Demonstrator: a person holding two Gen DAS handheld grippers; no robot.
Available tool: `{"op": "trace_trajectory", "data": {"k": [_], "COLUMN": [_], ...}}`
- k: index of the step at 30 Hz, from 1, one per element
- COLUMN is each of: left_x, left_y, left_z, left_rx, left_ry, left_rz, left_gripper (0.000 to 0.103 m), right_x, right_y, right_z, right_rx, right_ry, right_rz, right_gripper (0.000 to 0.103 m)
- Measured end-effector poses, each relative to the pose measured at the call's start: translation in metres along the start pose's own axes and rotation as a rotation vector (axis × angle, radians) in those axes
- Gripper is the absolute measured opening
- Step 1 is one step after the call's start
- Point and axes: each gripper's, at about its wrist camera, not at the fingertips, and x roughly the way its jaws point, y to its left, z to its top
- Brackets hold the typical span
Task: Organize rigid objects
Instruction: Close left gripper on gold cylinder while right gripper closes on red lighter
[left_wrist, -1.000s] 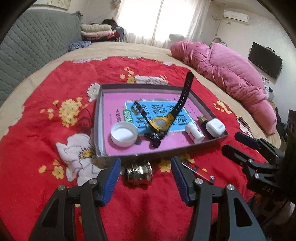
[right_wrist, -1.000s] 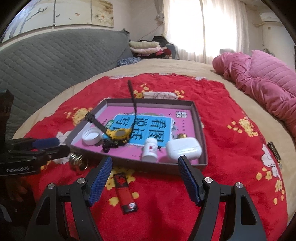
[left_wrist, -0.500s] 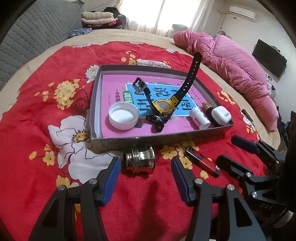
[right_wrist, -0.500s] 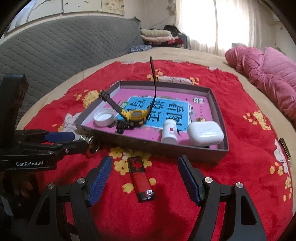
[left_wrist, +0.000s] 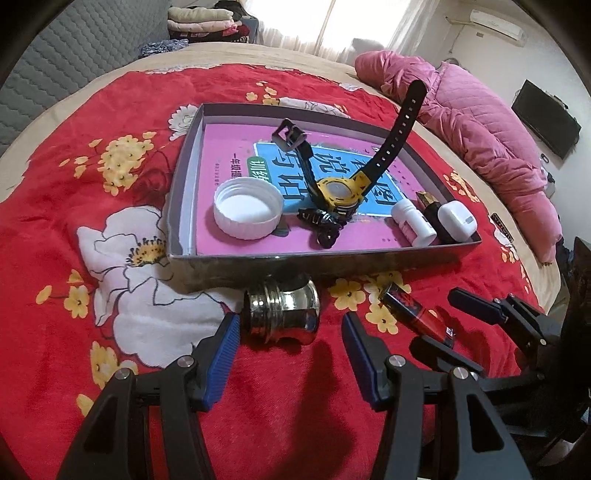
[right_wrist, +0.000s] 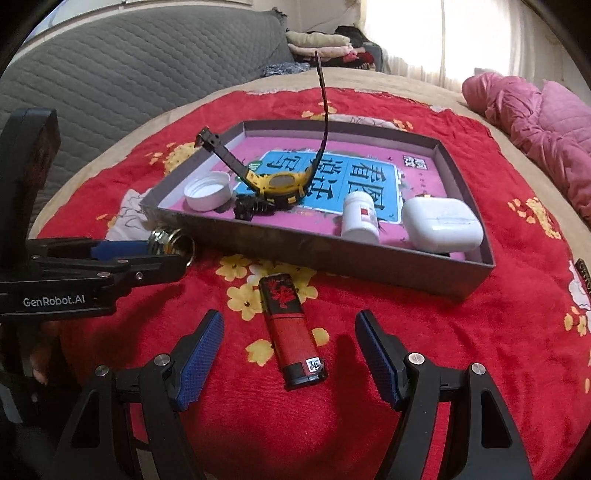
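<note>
Jaws of the left gripper stand wide apart and hold nothing; a chrome threaded fitting lies on its side on the red floral blanket just ahead of the blue pads, touching neither. It rests just beside the near wall of the grey tray. Jaws of the right gripper are likewise wide and empty, with a red and black lighter lying flat on the blanket between the two fingers, clear of both. The lighter sits just outside the tray's near wall. Inside the tray, on a pink and blue printed sheet, are a white cap lying open side up near the left wall, a yellow and black watch with both straps raised, a small white bottle on its side, and a white earbud case in the near right corner. The blanket covers a bed, with a pink quilt at its far right edge.
</note>
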Motion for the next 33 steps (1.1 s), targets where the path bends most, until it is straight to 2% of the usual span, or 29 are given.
{"op": "trace_trajectory", "data": {"k": [19,26,30,33], "left_x": [0.013,0.014,0.014,0.015], "left_y": [-0.004,-0.004,-0.004,-0.005], "left_z": [0.005,0.005,0.005,0.004], "left_rx": [0.026,0.031,0.037,0.051], "left_ry": [-0.007,-0.007,-0.007,-0.006], "left_rz": [0.014,0.034,0.044,0.056], "left_gripper": [0.054,0.045,0.041,0.035], "right_x": [0.029,0.029,0.028,0.026], "right_y": [0.000,-0.001,0.001,0.003], "right_z": [-0.002,-0.001,-0.001,-0.001], "right_rx": [-0.019,-0.036,-0.049,-0.063], "right_ry": [0.024,0.014,0.013,0.012], "right_rz": [-0.009,0.034,0.055,0.066], "right_gripper": [0.074,0.055,0.035,0.024]}}
